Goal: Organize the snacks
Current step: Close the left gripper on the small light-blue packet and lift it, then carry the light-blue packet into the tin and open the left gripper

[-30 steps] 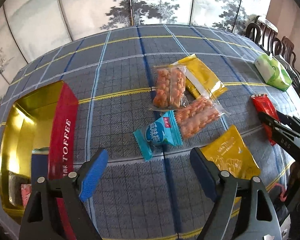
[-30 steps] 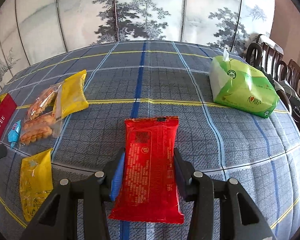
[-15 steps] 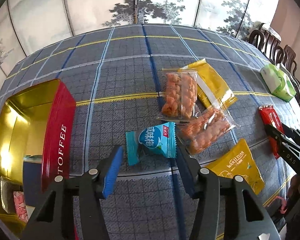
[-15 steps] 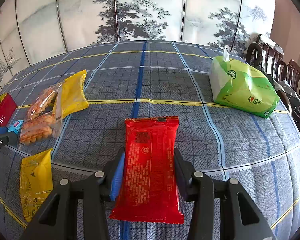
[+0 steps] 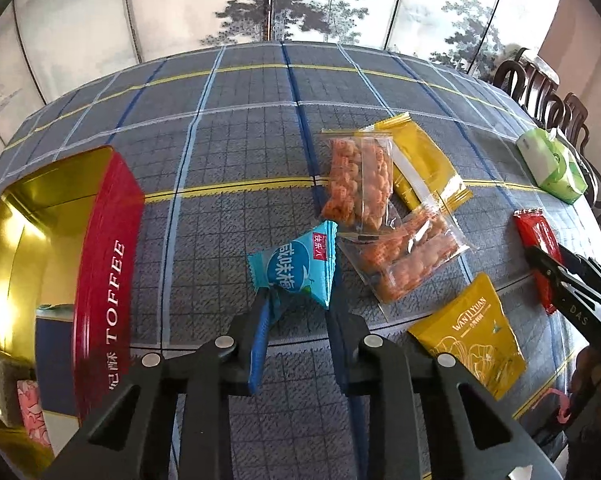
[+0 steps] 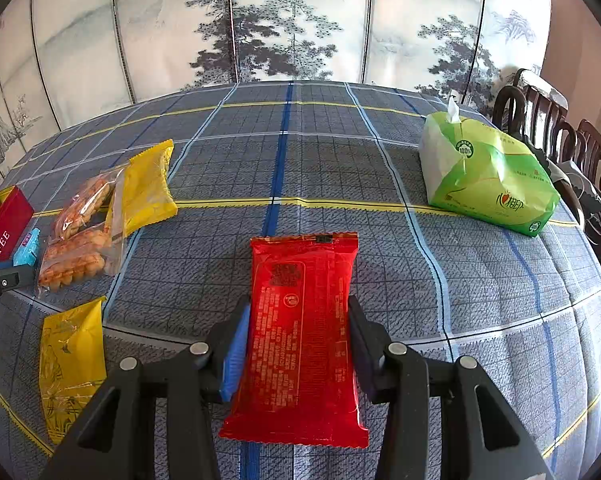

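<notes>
My left gripper (image 5: 298,300) is shut on the lower part of a blue candy packet (image 5: 296,264), beside the open red TOFFEE tin (image 5: 108,264) at the left. My right gripper (image 6: 298,320) is shut on a red snack packet (image 6: 300,328) that lies flat on the checked tablecloth; the packet also shows in the left wrist view (image 5: 538,236). Two clear bags of orange snacks (image 5: 360,176) (image 5: 408,252) and two yellow packets (image 5: 424,164) (image 5: 472,340) lie between the grippers.
A green tissue pack (image 6: 484,176) sits at the table's far right. Dark wooden chairs (image 6: 548,120) stand past the right edge. A painted folding screen (image 6: 284,20) stands behind the table. The tin holds a few wrapped items (image 5: 28,408) at its bottom.
My left gripper moved forward to the blue candy packet and closed on it, tilting it up. The right gripper and red packet have not moved.
</notes>
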Demonstrator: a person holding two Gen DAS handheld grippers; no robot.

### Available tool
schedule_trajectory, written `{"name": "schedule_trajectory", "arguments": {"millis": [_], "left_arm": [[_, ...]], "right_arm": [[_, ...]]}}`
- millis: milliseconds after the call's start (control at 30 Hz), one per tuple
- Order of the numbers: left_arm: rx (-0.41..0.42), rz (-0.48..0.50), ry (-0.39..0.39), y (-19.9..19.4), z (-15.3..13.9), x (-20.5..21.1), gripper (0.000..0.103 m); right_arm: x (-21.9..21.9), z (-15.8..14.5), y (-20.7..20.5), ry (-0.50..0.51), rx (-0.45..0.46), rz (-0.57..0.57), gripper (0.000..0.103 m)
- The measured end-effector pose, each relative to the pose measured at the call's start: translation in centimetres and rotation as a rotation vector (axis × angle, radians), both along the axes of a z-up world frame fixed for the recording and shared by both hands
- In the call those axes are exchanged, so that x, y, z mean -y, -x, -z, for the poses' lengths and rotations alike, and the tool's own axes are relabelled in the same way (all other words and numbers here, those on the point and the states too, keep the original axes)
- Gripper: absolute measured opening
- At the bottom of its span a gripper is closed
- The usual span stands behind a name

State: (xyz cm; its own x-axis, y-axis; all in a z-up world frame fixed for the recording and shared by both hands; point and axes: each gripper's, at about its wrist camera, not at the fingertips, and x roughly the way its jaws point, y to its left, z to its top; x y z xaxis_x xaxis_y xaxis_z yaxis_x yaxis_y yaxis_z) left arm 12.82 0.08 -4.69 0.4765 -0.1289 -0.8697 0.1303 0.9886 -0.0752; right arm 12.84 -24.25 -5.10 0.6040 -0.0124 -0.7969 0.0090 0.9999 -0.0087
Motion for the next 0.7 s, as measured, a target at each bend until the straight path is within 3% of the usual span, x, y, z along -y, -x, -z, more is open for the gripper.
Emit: {"name": "schedule_trajectory", "arguments": {"millis": [700], "left_arm": [[0.043, -0.003, 0.008, 2.9, -3.1, -0.7, 0.021]], "right_arm": [[0.0, 0.0, 0.0, 0.0, 0.0, 0.001, 0.046]]}}
